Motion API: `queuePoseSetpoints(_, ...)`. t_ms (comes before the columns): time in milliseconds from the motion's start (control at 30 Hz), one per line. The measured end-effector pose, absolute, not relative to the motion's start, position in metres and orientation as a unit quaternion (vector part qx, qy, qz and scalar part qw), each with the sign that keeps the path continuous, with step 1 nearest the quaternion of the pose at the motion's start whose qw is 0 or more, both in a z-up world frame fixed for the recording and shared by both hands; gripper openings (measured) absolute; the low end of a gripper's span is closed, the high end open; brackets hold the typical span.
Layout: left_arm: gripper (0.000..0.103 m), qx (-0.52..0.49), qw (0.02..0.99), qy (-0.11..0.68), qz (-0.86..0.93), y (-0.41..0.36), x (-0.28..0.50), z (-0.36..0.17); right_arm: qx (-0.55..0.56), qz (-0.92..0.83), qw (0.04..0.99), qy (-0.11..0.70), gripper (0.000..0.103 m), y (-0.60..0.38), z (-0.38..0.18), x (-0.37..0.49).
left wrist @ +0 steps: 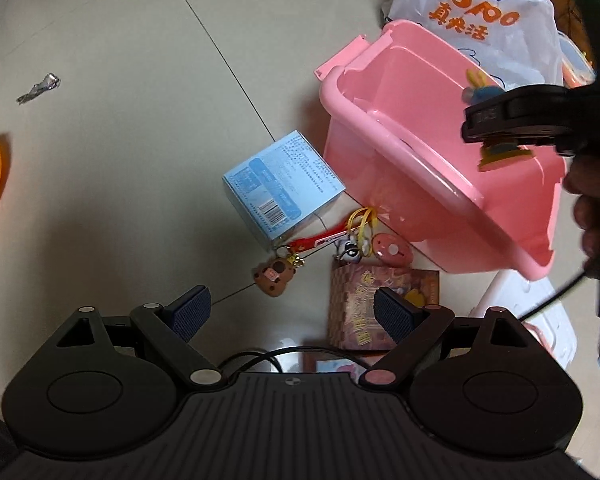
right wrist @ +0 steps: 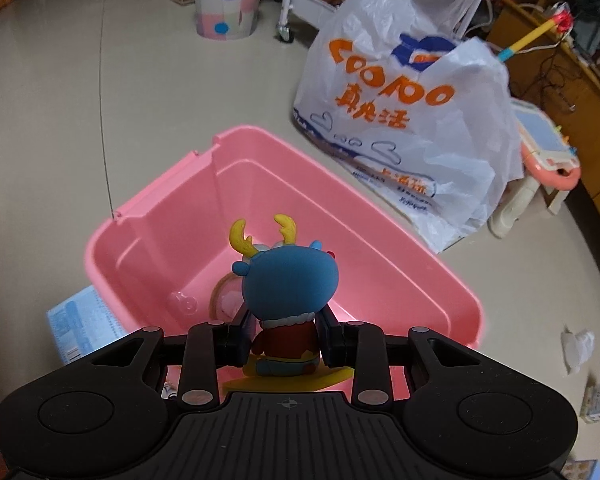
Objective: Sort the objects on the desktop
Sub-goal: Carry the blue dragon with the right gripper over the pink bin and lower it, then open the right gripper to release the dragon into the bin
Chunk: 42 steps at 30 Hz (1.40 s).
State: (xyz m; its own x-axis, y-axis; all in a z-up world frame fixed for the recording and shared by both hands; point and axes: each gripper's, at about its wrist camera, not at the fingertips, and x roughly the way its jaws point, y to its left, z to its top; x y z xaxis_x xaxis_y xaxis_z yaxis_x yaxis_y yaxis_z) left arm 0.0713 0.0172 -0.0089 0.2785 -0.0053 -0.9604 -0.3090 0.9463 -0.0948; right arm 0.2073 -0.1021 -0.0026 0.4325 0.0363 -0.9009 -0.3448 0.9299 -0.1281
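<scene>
Over the pink bin (right wrist: 148, 236), right claw (right wrist: 286, 338) clamps the figurine (right wrist: 290, 280) upright, antlers away; left claw (left wrist: 292, 314) apart.

The left wrist view looks steeply down along its own fingers (left wrist: 394, 312) at the tiled floor (left wrist: 120, 140), close above the small things there, with the pink bin (left wrist: 420, 184) at two o'clock. The right wrist view faces down and forward from just above that pink bin (right wrist: 148, 216), a white shopping bag (right wrist: 400, 120) at one o'clock. Both views share the bin, the bag and a light blue box (left wrist: 280, 188) beside the bin.
</scene>
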Motion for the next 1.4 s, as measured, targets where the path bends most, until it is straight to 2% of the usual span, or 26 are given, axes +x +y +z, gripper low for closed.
queuePoseSetpoints(800,0.092,-0.174,0.768,0.604,0.121,0.007,0.086,-0.021,-0.146,0.112,0.764,0.618,0.029,-0.107,-0.096,0.265)
queuePoseSetpoints(1400,0.092,-0.179,0.762,0.609,0.131,0.013,0.086,-0.028,-0.171,0.126,0.718,0.662,0.029,-0.095,-0.137,0.273)
